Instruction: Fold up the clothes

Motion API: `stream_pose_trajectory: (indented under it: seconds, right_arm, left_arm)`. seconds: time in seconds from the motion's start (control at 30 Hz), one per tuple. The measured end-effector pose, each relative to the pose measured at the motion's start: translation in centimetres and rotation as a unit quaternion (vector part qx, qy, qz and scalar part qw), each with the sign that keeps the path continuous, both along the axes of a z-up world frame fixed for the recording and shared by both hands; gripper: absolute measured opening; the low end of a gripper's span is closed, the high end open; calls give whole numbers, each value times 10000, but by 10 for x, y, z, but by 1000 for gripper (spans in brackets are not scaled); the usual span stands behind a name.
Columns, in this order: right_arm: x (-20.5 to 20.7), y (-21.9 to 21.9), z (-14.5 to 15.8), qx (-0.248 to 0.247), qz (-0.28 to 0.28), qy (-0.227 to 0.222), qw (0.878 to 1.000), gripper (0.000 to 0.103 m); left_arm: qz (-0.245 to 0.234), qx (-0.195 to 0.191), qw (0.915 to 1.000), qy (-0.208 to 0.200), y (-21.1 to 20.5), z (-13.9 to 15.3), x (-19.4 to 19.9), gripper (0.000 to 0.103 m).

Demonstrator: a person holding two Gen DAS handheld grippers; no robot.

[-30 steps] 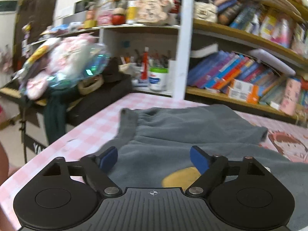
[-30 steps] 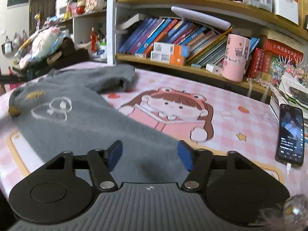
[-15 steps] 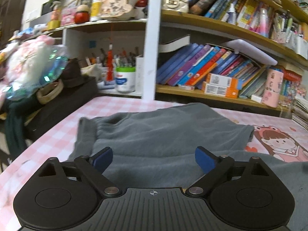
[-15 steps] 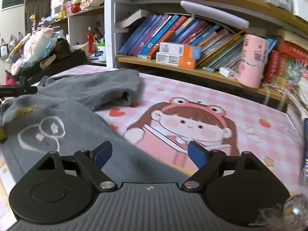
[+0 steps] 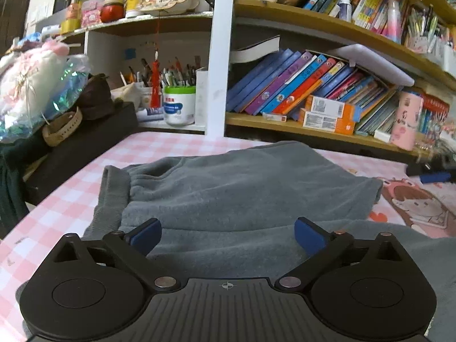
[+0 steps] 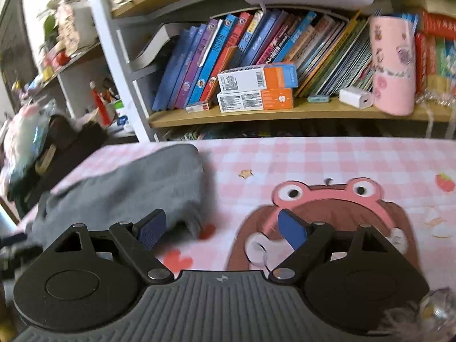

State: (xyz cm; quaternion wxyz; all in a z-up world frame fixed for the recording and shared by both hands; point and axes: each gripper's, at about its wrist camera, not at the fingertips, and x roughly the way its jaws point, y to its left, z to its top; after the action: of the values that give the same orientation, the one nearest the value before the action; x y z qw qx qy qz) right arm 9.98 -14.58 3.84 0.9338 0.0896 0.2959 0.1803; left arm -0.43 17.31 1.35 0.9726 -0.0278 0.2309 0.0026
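Observation:
A grey fleece garment (image 5: 242, 188) lies spread on the pink checked table mat (image 5: 159, 145), its ribbed hem (image 5: 112, 196) at the left. My left gripper (image 5: 228, 236) hovers low over the garment's near part. Its jaws are opening, and the blue pads (image 5: 146, 235) stand wide apart and press on nothing. In the right wrist view the garment's folded end (image 6: 128, 188) lies at the left. My right gripper (image 6: 221, 229) is open over the mat, just right of that end, with only the cartoon print (image 6: 327, 199) under it.
Behind the table stands a bookshelf with leaning books (image 5: 299, 82) and orange-white boxes (image 6: 256, 88). A pink cup (image 6: 393, 65) stands on the shelf at right and a pen pot (image 5: 179, 104) at left. A black case (image 5: 82, 145) and a plush bundle (image 5: 34, 85) border the table's left edge.
Both grippers' jaws have widened. The left one slid rightward along the garment. The right one left the garment's body and moved toward the shelf, now over the cartoon print, rolled slightly.

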Motion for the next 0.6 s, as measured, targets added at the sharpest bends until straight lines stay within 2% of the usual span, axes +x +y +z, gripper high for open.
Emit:
stream_pose_trajectory:
  seconds: [0.1,0.33,0.43,0.57,0.6]
  right_arm:
    - [19,13,-6,44,-25,132,9999,85]
    - [57,42,-28,211,-174,627,9977,80]
    - [63,46,-33,308,-238,735,9965,65]
    - [65,55,-34,211,53,825,9964,27]
    - [66,57,-33,162,103,818,9965,25]
  left_arm:
    - [11,-34,10000,-50,1,0,-2,103]
    - [326,-225,9990,183,10,-3,6,103]
    - [337,-262,9989,205,12,-3,7,103]
    - [300,-208,9991,201,10,-4,7,103]
    - [295,-195,9992,199,10,-4,7,103]
